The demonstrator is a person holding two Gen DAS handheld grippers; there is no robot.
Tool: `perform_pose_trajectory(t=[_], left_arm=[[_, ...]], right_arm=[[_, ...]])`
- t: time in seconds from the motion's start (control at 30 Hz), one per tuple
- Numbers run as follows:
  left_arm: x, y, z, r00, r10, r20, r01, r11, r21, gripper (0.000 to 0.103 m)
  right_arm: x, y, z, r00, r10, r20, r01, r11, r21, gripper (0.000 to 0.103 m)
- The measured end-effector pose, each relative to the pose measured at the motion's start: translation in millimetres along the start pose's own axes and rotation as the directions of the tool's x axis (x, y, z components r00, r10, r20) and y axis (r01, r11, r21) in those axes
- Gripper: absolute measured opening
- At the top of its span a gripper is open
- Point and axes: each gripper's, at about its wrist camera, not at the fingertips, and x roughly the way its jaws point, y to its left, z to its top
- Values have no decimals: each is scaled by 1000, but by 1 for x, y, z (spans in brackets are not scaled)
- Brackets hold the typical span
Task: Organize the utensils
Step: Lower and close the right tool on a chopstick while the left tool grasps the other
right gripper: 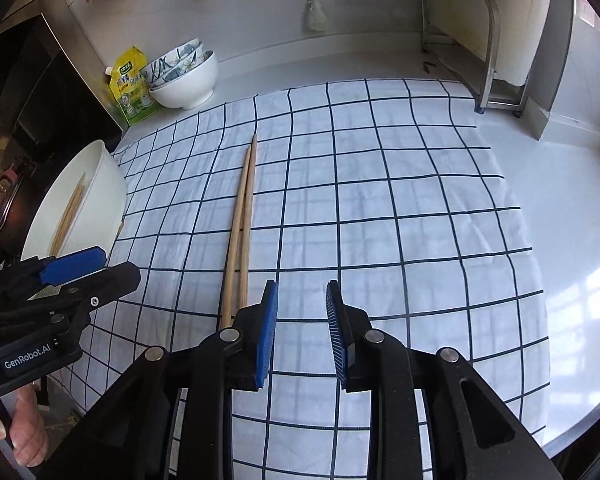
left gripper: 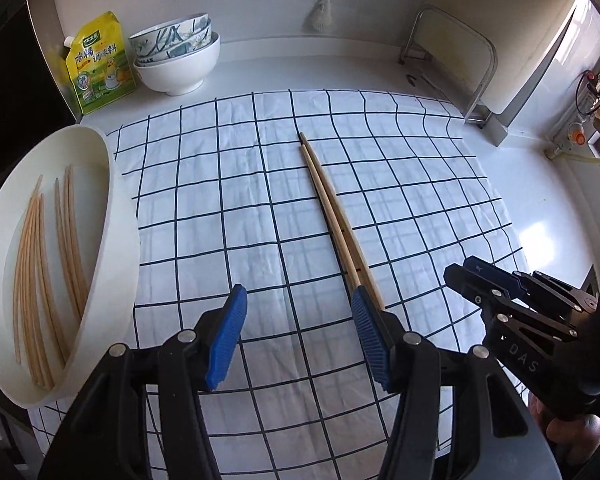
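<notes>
Chopsticks (left gripper: 332, 208) lie paired on our checked cloth (left gripper: 236, 200). Our left gripper (left gripper: 298, 312) has wide jaws, its right pad seemingly touching their near ends. Our right gripper (right gripper: 302, 312) sits narrower, empty, chopsticks just left.

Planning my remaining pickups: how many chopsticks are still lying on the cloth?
2. Both chopsticks lie side by side along the middle of the checked cloth, near ends by the open left gripper; those ends are partly hidden behind its finger.
</notes>
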Motion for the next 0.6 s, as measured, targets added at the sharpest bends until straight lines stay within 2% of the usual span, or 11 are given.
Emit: perform_pose_trajectory(t=[0.4,0.6], left_arm=[[21,23,-2,998,57,-23,-58,996,-69,55],[24,28,-5,999,40,-37,-43,994,-97,55]], right_arm=[[42,22,16,999,42,-29,-44,995,-91,24],[54,32,18,998,35,-53,-42,991,-127,24]])
